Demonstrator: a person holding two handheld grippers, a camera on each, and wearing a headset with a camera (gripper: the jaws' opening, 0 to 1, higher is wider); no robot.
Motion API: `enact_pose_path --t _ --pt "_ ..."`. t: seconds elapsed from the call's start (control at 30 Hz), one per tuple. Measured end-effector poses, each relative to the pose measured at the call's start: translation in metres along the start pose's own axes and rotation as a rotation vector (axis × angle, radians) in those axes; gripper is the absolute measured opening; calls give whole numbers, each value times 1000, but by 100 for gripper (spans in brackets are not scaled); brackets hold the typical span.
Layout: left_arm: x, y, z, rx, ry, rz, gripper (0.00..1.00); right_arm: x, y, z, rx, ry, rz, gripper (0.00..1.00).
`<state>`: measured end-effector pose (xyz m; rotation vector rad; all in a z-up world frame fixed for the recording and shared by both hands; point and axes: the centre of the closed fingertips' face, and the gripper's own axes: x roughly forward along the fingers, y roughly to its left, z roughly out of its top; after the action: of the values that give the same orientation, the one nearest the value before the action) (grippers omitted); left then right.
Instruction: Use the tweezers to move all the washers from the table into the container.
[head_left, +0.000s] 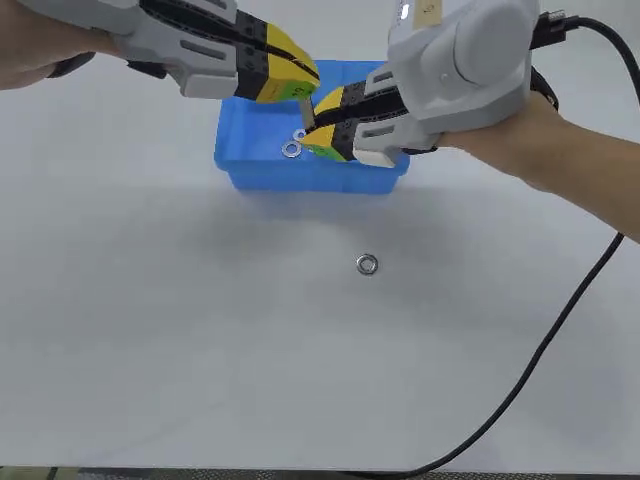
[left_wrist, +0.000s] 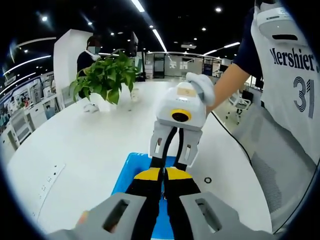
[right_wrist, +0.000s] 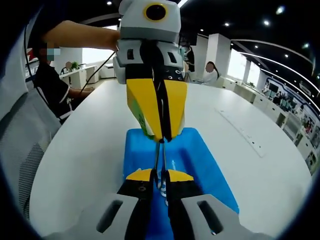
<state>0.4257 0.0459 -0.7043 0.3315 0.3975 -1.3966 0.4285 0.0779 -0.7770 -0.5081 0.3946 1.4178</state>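
Both grippers over container (head_left: 250, 172); loose washer (head_left: 367, 264) on worktop (head_left: 150, 330).
Right gripper (right_wrist: 160, 176) fingers closed on tweezers (right_wrist: 161, 156). Left gripper (right_wrist: 162, 136) fingers closed, tips meeting the tweezers' far end. Two washers (head_left: 291, 150) lie in the container just below the tips, upper centre of head view. Loose washer mid-frame, well apart.

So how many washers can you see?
3. One washer lies on the table in front of the container; two washers lie inside it, close together. The left gripper and right gripper cover part of it, so more may be hidden.
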Motion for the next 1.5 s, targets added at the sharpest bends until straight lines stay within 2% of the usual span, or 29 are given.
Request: enact_pose_path --t 0.37,0.5,0.83,1.0,1.3,1.5 --pt "2 -1 -4 -2 16 -2 5 3 0 -3 -1 10 0 11" --pt "1 -4 -1 5 19 -4 5 0 3 -1 -15 11 -2 11" --pt "-4 -9 17 32 4 14 5 -15 -1 10 -36 -6 -37 11" --pt "-11 -12 32 44 -13 15 5 -28 1 23 -40 -33 -58 11" --pt "-20 -31 54 68 -34 18 5 -48 15 41 -65 -64 -81 11" --pt "-20 -48 60 77 -37 15 5 -56 27 42 -77 -62 -77 11"
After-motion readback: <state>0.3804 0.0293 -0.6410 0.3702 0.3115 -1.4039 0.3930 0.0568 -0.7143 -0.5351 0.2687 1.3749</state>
